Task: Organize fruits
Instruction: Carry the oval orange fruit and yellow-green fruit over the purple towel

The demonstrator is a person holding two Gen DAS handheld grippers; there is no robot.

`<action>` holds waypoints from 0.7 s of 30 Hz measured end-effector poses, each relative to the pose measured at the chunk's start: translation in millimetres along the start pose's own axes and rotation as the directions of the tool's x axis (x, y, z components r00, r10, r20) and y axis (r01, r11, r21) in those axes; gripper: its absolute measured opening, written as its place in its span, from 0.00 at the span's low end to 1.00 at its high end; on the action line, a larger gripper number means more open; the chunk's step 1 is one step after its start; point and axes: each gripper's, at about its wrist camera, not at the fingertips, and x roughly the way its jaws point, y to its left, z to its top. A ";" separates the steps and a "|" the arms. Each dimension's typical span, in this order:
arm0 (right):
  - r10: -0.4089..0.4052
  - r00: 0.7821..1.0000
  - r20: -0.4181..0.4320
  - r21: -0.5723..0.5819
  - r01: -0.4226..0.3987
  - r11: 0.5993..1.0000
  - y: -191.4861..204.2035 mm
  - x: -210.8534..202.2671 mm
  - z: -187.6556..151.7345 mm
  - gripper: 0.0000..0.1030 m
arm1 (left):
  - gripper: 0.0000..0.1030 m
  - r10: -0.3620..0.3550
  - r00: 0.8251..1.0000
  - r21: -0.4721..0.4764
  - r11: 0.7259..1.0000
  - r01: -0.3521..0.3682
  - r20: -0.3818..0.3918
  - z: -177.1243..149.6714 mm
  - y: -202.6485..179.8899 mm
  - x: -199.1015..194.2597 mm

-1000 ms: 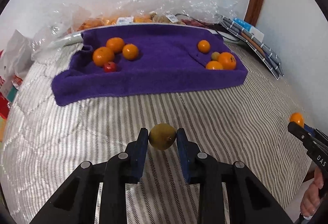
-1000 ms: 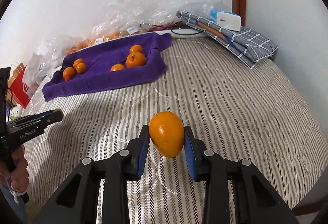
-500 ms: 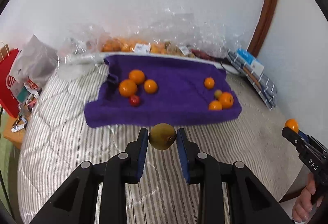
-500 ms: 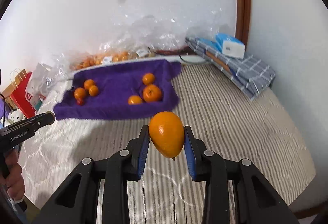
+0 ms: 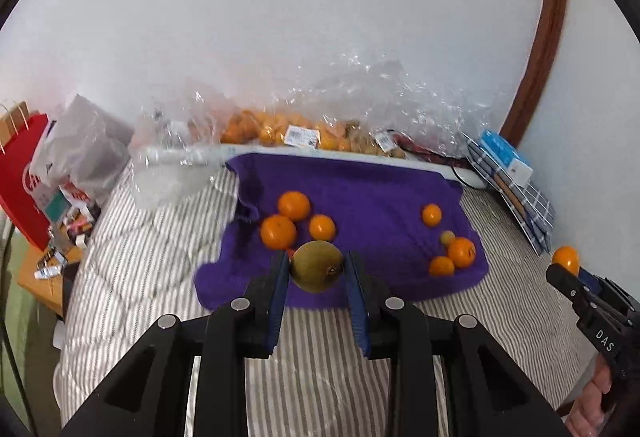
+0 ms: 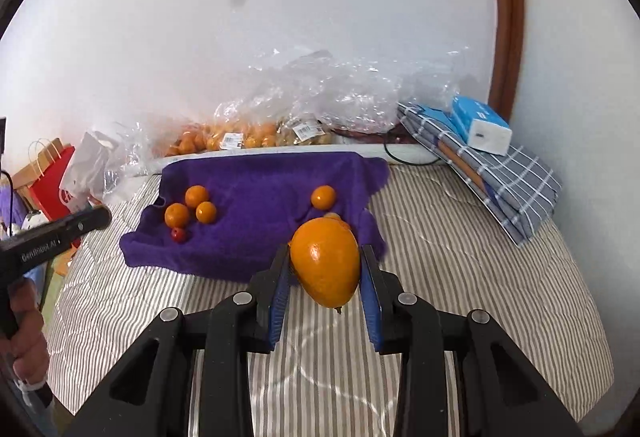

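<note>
My left gripper [image 5: 317, 271] is shut on a brownish-green round fruit [image 5: 317, 265], held in the air in front of the purple towel [image 5: 368, 189]. My right gripper [image 6: 325, 269] is shut on a large orange fruit [image 6: 325, 265], also held up before the towel [image 6: 260, 177]. On the towel's left lie three oranges [image 5: 278, 231] and a small red fruit [image 6: 179, 235]. On its right lie several oranges [image 5: 461, 252] and a small greenish fruit [image 5: 447, 237]. The right gripper also shows at the right edge of the left wrist view [image 5: 568, 269].
The towel lies on a striped bed [image 6: 460, 269] against a white wall. Clear plastic bags of fruit [image 5: 280, 131] line the wall. Folded checked cloth with a blue tissue pack [image 6: 480, 121] sits at the right. Red and white bags [image 5: 36, 173] stand left of the bed.
Both grippers have risen and pulled back from the bed with their fruit still held. The towel now sits farther and lower in both views.
</note>
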 end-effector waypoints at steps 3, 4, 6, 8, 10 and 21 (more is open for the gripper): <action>0.001 1.000 -0.019 -0.004 -0.002 1.000 0.5 15.5 8.5 0.32 | 0.27 -0.010 1.000 -0.012 1.000 0.010 -0.003 7.6 4.8 8.8; 0.003 1.000 -0.021 -0.005 -0.003 1.000 0.4 20.5 11.4 0.32 | 0.27 -0.015 1.000 -0.017 1.000 0.015 -0.005 9.4 6.6 12.1; 0.013 1.000 -0.023 -0.005 -0.013 1.000 -0.5 30.3 16.4 0.32 | 0.27 -0.027 1.000 -0.030 0.999 0.026 -0.011 12.7 11.3 21.1; 0.026 0.999 -0.023 -0.010 -0.026 1.000 -0.4 40.5 20.6 0.32 | 0.27 -0.038 0.999 -0.046 0.998 0.037 -0.022 14.2 16.4 30.7; 0.036 0.999 -0.027 -0.020 -0.037 0.999 0.1 51.9 23.9 0.32 | 0.27 -0.057 0.998 -0.064 0.996 0.055 -0.036 14.5 22.1 42.4; 0.166 0.981 -0.097 -0.041 -0.170 0.985 4.1 139.0 34.9 0.32 | 0.27 -0.158 0.983 -0.110 0.983 0.147 -0.099 12.0 34.5 102.5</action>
